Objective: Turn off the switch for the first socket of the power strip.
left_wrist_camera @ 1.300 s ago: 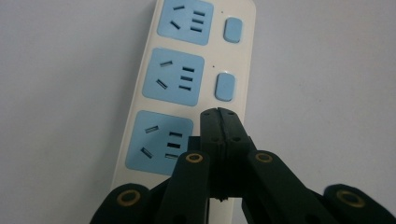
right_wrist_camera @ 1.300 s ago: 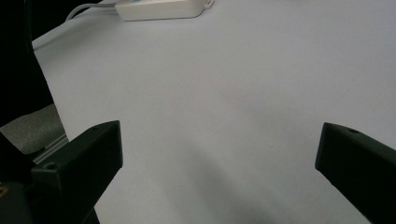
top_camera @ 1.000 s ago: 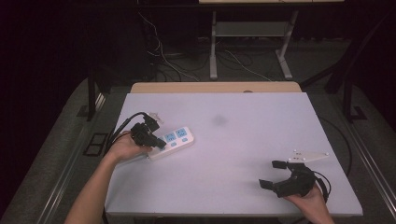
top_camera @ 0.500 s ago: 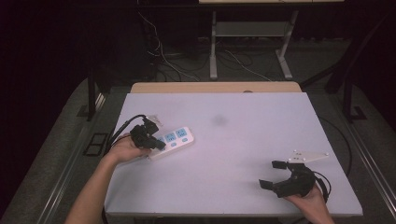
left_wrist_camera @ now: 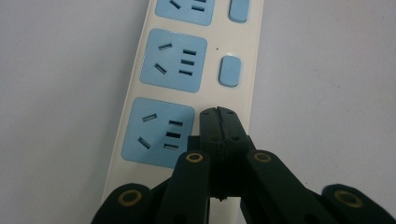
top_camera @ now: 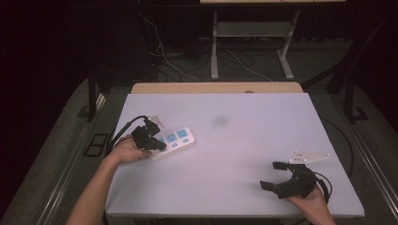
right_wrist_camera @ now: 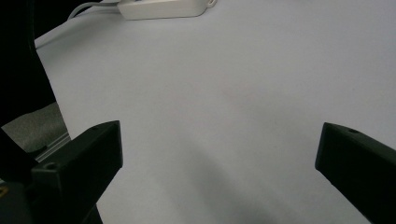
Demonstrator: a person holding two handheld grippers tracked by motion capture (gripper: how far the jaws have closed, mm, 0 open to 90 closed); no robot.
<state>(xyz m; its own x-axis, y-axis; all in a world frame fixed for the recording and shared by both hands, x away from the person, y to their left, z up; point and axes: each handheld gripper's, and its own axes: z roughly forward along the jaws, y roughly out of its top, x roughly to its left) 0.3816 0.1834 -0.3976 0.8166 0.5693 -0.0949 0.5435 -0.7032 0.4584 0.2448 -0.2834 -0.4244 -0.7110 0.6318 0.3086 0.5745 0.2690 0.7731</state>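
A white power strip (top_camera: pixel 176 140) with three blue sockets and blue switch buttons lies on the left part of the white table (top_camera: pixel 244 136). My left gripper (top_camera: pixel 159 146) is shut, and its joined tips sit on the strip's near end. In the left gripper view the shut jaws (left_wrist_camera: pixel 219 114) touch the strip (left_wrist_camera: pixel 173 60) right beside the nearest socket, in line with the buttons. Nothing is held between them. My right gripper (top_camera: pixel 271 176) rests open near the table's front right corner with nothing between its jaws (right_wrist_camera: pixel 219 149). The strip (right_wrist_camera: pixel 163 8) shows far off in the right gripper view.
The strip's black cable (top_camera: pixel 122 131) loops off the table's left edge. Beyond the far edge, a desk frame and cables (top_camera: pixel 244 65) stand on the dark floor. The table's front edge runs just below both hands.
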